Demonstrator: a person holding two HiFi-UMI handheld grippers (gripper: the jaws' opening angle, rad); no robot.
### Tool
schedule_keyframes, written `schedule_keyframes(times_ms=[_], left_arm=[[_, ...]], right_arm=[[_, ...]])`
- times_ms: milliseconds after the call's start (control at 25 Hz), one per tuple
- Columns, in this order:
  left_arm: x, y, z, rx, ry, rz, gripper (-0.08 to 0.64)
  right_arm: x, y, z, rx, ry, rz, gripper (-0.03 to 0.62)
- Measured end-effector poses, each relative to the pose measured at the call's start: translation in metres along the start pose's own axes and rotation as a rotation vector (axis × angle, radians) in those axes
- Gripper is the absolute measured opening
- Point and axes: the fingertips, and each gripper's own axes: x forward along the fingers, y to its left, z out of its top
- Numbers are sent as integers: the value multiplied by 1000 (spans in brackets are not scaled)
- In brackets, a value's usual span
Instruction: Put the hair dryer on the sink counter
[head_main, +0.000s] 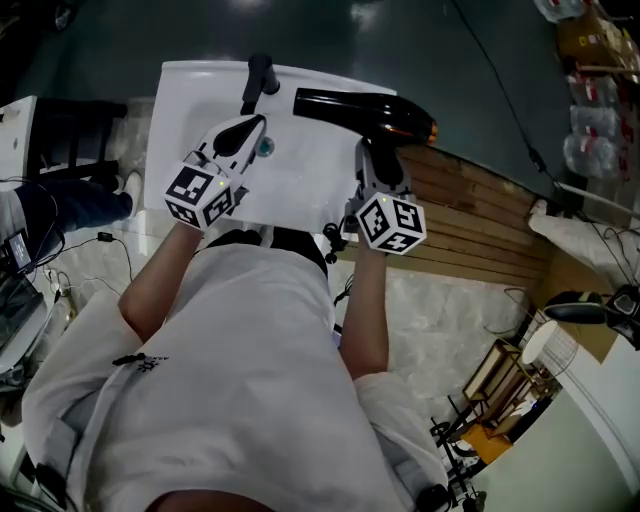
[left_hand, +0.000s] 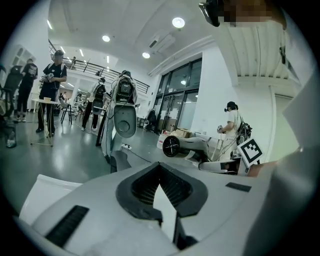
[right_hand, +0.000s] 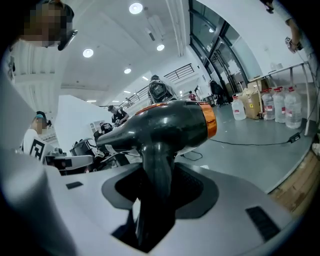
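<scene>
Over white sink counter (head_main: 190, 90), right tool (head_main: 379, 160) clamping glossy black hair dryer (head_main: 360, 108), left tool (head_main: 252, 127) closed, empty

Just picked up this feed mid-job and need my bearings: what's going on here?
A person is working two handheld grippers over a white sink. The right gripper has its jaws clamped on the handle of a black hair dryer, holding it by the sink's back right corner. Whether it touches the counter yet cannot be told. The left gripper holds nothing and hovers over the basin near the black faucet.
</scene>
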Motion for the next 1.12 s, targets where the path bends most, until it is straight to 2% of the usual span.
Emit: schedule_keyframes(times_ms=[240,1120], left_arm=[[16,1,-7,-23,8,22,2],[59,-4,-38,-1,89,33,2]], right_arm=[[17,-10,-13,20,44,-5,179],[65,-41,-65,39,180,-55,179]])
